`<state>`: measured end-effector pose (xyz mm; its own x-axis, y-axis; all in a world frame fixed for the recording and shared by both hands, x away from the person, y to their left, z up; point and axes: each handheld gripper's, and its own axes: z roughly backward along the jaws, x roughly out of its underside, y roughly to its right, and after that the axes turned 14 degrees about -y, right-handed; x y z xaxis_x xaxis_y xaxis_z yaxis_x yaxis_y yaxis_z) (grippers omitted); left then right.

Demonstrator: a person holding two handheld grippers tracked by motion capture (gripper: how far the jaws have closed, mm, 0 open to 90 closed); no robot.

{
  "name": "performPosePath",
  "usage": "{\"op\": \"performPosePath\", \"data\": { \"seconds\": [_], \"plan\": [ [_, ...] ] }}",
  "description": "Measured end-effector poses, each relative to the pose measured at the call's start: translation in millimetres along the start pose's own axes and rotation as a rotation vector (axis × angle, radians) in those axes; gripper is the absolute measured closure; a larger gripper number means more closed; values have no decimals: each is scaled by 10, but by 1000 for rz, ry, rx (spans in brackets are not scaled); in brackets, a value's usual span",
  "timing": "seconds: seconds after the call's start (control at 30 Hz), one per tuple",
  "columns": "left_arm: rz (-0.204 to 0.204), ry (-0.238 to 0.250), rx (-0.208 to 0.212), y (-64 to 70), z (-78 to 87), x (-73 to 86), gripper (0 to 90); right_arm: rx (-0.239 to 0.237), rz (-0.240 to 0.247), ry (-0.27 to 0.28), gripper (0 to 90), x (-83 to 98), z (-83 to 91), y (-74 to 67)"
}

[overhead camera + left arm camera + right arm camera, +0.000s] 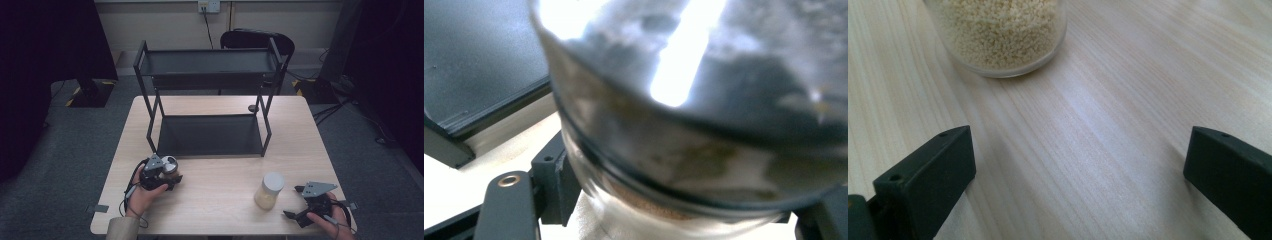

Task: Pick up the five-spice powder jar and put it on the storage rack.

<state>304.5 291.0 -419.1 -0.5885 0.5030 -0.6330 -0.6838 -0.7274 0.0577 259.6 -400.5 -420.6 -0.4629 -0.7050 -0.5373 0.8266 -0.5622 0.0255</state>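
Note:
A glass jar [171, 163] with a shiny metal lid stands on the wooden table [220, 175] just in front of the rack's left leg. My left gripper [169, 174] is shut on it. In the left gripper view the jar [684, 125] bulges between the black jaws, with brownish contents low in the glass. Toward the right stands a second jar [269, 190] with a white lid and pale yellow grains. My right gripper [294, 201] rests just right of it, open, with nothing between its jaws. The right gripper view has the grain jar [998, 35] ahead, up and to the left, beyond the gripper [1078, 165].
A black two-shelf metal rack [210, 135] stands on the far half of the table, its lower shelf [479, 65] close behind the held jar. A dark chair [257, 37] sits behind the table. Bare wood lies between the two jars.

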Motion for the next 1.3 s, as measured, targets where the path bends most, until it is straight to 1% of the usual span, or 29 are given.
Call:
{"op": "performPosePath", "data": {
  "seconds": [0.07, 0.23, 0.3, 0.37, 0.5, 0.53, 0.57, 0.63, 0.73, 0.77, 0.87, 1.07, 1.2, 1.3],
  "plan": [
    [-9, -4, -3, 2, 7, -10, 289, 0, 0, 0, 0, 0, 0, 1],
    [-12, -20, -16, 23, 23, -48, 296, 0, 0, 0, 0, 0, 1, 1],
    [-13, -19, -19, 25, 24, -53, 296, 0, -1, 0, 0, 0, 1, 1],
    [2, -9, -11, 15, 40, -60, 297, 0, 0, 0, 0, 0, 0, 1],
    [-6, -13, -11, 14, 75, -120, 298, 0, 0, 0, 0, -1, 1, 1],
    [-5, -16, 4, -7, 99, -169, 297, 0, 0, 0, 0, -1, 1, 1],
    [-5, -16, 4, -7, 99, -169, 298, 0, 0, 0, 0, -1, 1, 1],
    [-14, -21, 11, -10, 125, -231, 298, 0, -1, 0, 0, -1, 1, 1],
    [-2, -9, 33, -19, 154, -296, 298, 0, 0, 0, 0, -1, 1, 1],
    [-2, -13, 38, -24, 167, -333, 299, 0, 0, 0, 0, -1, 1, 1],
    [-16, -20, 40, -23, 202, -440, 299, 0, 0, 0, 0, -1, 1, 1],
    [-18, -12, 56, -66, 274, -616, 299, 0, 0, -1, 0, -1, 1, 1],
    [-27, -28, 62, -85, 318, -751, 300, 0, 0, -1, 0, -1, 1, 1],
    [-29, -24, 67, -105, 339, -801, 300, 0, 0, -1, 0, -1, 1, 1]
  ]
}}
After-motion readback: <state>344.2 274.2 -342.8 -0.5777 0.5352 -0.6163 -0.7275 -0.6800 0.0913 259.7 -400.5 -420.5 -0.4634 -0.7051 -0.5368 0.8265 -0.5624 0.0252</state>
